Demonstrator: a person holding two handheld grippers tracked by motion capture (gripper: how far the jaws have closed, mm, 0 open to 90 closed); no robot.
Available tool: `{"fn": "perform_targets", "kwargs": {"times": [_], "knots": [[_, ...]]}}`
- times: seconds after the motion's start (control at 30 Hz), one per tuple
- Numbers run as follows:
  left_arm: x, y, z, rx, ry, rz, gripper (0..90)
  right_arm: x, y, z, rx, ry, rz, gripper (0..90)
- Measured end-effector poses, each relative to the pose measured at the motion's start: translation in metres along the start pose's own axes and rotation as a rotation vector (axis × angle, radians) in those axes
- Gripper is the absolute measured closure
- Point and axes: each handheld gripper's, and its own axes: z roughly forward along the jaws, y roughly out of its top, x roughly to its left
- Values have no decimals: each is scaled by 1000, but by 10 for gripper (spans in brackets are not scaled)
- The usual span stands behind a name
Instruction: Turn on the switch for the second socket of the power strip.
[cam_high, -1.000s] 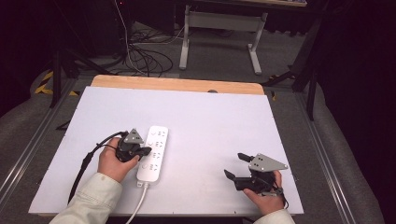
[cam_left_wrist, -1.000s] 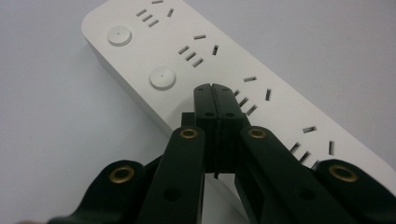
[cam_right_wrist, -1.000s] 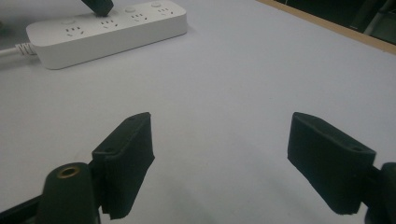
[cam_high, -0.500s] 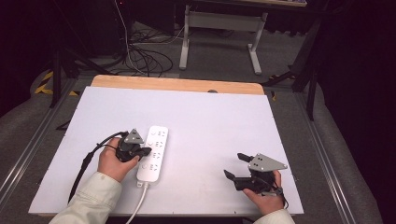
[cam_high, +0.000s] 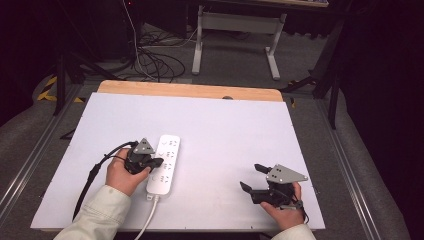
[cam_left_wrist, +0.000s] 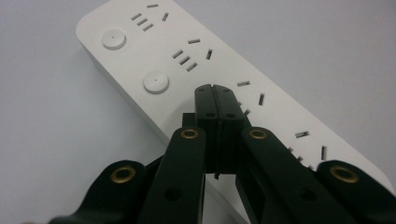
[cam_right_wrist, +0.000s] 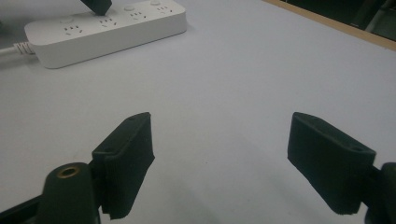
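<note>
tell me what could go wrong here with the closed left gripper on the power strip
1. The left gripper, jaws shut, has its tip over the power strip beside a round button; a push there might miss the button.
2. The strip lies loose on the white table, so an off-centre press could slide or turn it.
3. The right gripper is open and well apart, so nothing steadies the strip.
</note>
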Motion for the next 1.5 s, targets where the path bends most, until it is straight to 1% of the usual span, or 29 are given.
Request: {"fn": "perform_targets", "kwargs": {"times": [0.03,0.1,0.17,0.2,0.27,0.33,0.37,0.4,0.53,0.57,0.63,0.67,0.7,0.77,0.83,0.9,1.07,1.17,1.23,1.27,1.37,1.5], "knots": [[0,0,-1,6,12,-4,900,0,0,0,0,-1,-1,232],[2,0,-5,-10,14,-9,900,0,0,0,-3,-1,2,232],[1,1,-9,-30,8,-15,900,0,0,0,-3,-2,2,232],[1,1,-11,-41,13,-13,900,0,0,0,-2,-3,2,232],[0,3,-14,-41,8,-3,899,0,0,0,0,-2,-1,232],[-1,4,-16,-47,17,4,897,0,0,0,1,-3,-2,232],[-2,4,-16,-54,21,1,895,0,0,0,-1,-2,0,232],[-2,4,-17,-53,28,10,875,0,0,0,-1,-2,1,232],[-5,7,-23,-63,23,24,880,0,0,0,-1,-4,2,232],[-6,8,-25,-72,27,32,882,0,0,0,-1,-4,2,232],[-8,10,-29,-85,20,36,883,0,0,0,-1,-3,1,232],[-9,11,-31,-90,24,39,883,0,0,0,-1,-3,0,232],[-9,11,-32,-92,16,39,881,0,0,0,-1,-2,1,232],[-10,12,-35,-93,17,45,874,0,0,0,-2,-3,2,232],[-11,13,-37,-80,20,46,857,0,0,0,-2,-3,2,232],[-13,15,-40,-72,28,61,844,0,0,0,-1,-2,1,232],[-16,17,-45,-88,24,79,836,0,0,0,-2,-3,1,232],[-16,17,-45,-83,14,72,828,0,0,0,-1,-4,1,232],[-16,17,-46,-90,9,72,817,0,0,-1,-2,-4,2,232],[-16,18,-47,-93,-4,70,812,0,0,-1,-1,-4,3,232],[-19,19,-50,-96,-1,78,794,0,0,0,-1,-4,2,232],[-19,19,-51,-105,-4,68,756,0,0,0,-2,-2,2,232]]}}
